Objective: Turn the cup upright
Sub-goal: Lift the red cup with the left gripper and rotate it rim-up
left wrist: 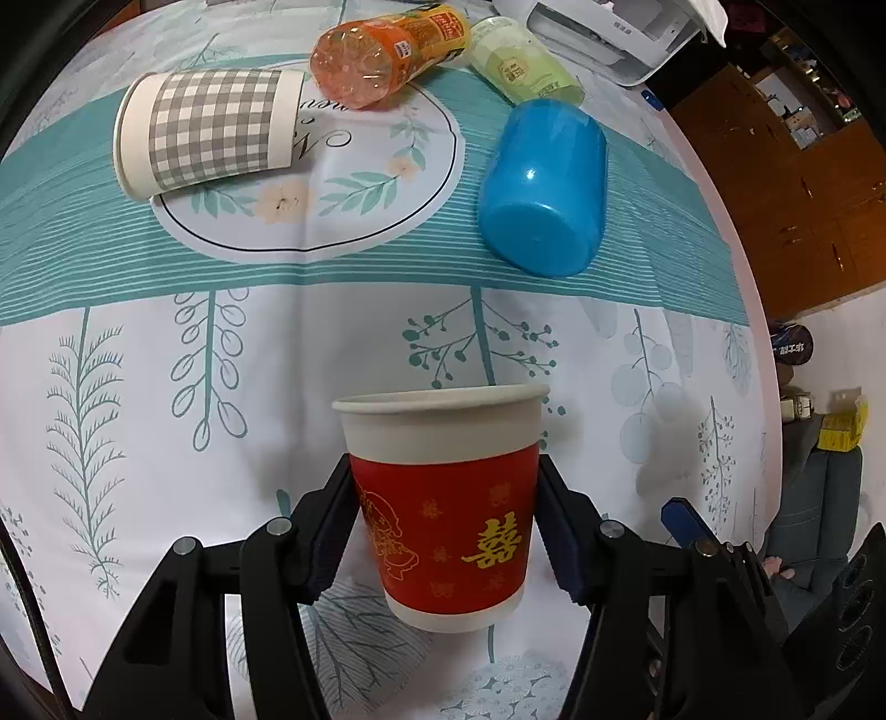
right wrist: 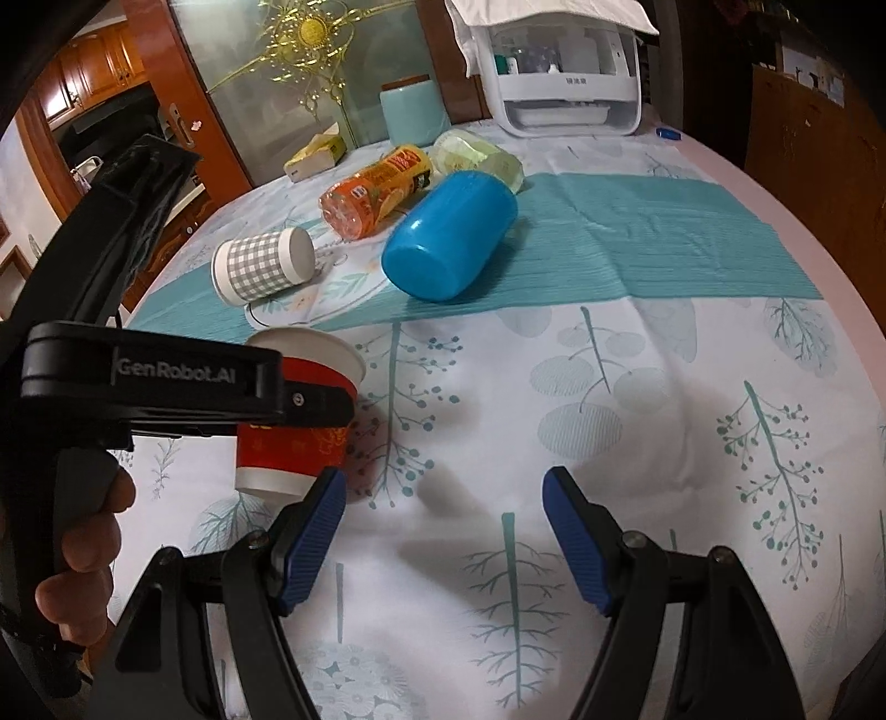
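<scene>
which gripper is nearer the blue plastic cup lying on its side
Neither clearly. The left gripper is shut on the red paper cup, the blue plastic cup beyond it. The right gripper hangs open and empty, similarly short of it.

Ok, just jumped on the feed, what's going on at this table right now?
The left tool is shut on the red paper cup, holding it mouth up; whether its base touches the tablecloth is unclear. The right tool is open with nothing between its fingers. Farther back, the checked paper cup, blue plastic cup, orange bottle and pale green bottle all lie on their sides.
</scene>
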The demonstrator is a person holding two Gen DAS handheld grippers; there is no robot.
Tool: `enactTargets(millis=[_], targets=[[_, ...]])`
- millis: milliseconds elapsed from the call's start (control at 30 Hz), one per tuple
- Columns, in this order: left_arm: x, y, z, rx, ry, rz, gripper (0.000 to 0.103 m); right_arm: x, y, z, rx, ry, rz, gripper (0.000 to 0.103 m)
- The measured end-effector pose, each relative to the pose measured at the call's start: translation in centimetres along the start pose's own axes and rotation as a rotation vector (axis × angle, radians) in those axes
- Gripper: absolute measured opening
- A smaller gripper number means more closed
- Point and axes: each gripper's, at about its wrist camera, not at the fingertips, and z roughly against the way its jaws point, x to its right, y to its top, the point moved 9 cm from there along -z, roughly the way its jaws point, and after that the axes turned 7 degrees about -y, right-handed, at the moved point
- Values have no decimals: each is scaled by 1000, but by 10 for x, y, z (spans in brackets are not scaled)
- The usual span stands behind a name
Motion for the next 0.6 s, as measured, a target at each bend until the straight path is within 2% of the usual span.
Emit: enactTargets(millis=[333, 600], targets=[[18, 8, 13, 91, -1, -84, 59, 8, 3, 4, 4, 21, -20, 74], [20, 27, 24, 232, 24, -162, 59, 11, 4, -9, -30, 51, -27, 74]])
